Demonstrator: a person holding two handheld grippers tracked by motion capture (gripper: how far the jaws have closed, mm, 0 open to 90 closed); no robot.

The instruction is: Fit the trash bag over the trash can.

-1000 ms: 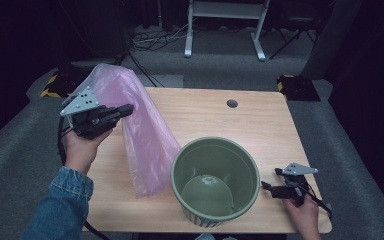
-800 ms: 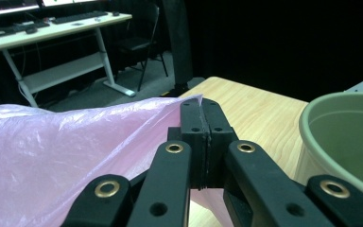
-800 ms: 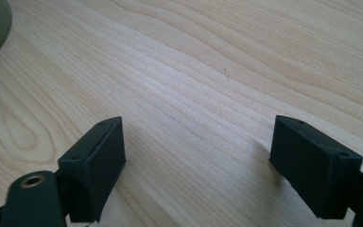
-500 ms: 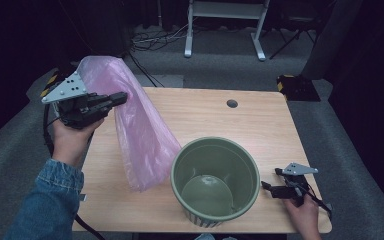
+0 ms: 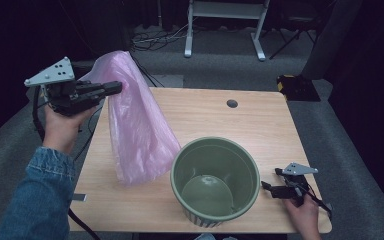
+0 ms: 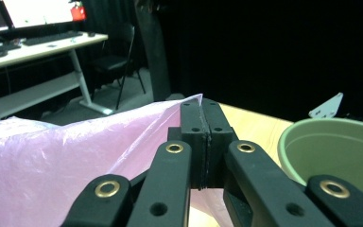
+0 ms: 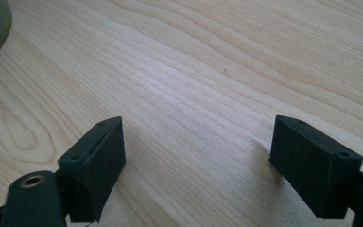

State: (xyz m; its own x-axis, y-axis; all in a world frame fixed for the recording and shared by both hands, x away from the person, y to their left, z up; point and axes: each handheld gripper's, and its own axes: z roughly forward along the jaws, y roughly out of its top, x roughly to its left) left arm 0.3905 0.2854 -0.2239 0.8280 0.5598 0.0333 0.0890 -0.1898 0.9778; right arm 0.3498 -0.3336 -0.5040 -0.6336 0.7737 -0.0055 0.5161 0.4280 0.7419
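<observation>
Gripper (image 6: 202, 106) clamped on pink plastic bag (image 6: 52, 156), green pot (image 6: 340, 149) beside.

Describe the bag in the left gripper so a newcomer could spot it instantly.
On the wooden table, find the green pot near the front edge. Just left of it a pink plastic bag hangs, pinched at its top by the left gripper. It is the only thin, translucent pink thing there.

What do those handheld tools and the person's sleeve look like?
Each black two-jaw claw, left and right, has block-shaped pads, brass-coloured rivets on its linkage, a grey three-cornered plate with holes on top and a trailing black cable. The left arm wears a blue denim sleeve.
</observation>
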